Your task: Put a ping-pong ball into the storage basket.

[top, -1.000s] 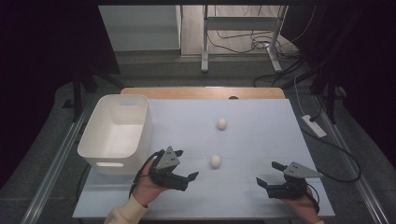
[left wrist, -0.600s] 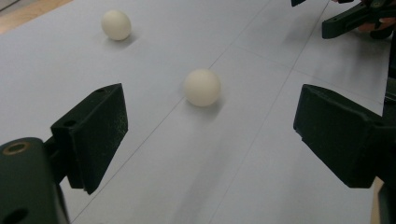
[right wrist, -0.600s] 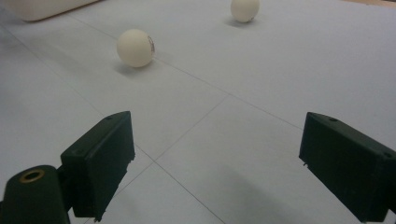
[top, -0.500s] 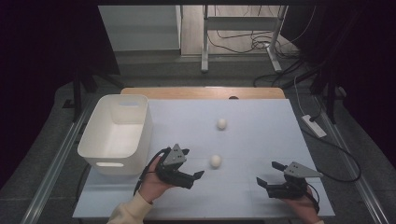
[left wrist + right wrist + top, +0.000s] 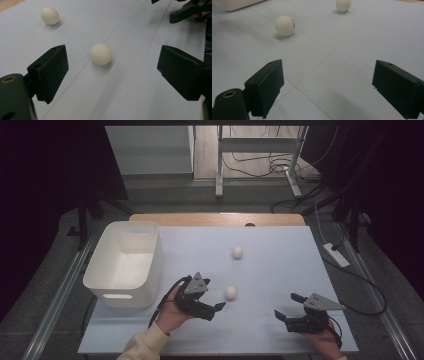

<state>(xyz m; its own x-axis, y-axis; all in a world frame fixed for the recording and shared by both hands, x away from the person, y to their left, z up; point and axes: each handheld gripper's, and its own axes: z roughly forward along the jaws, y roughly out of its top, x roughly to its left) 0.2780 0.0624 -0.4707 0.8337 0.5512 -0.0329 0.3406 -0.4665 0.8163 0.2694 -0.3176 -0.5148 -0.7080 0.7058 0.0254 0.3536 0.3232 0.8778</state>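
Two white balls lie on the pale table. The near ball (image 5: 230,292) (image 5: 101,53) (image 5: 284,25) sits just ahead of my left gripper (image 5: 214,294) (image 5: 115,68), whose jaws stand wide open on either side of it without touching. The far ball (image 5: 237,252) (image 5: 50,15) (image 5: 343,5) rests farther back, near the table's middle. My right gripper (image 5: 286,305) (image 5: 332,85) stands open and empty by the front right edge, aimed toward the near ball.
A white bin (image 5: 155,260) (image 5: 234,3) stands at the left of the table, just left of the left hand. The right gripper's jaws (image 5: 190,10) show at the top right of the left gripper view. A cable and power strip (image 5: 336,255) lie off the right edge.
The left gripper has moved right toward the near ball, which now lies just in front of its open jaws. The right gripper and both balls have stayed put.
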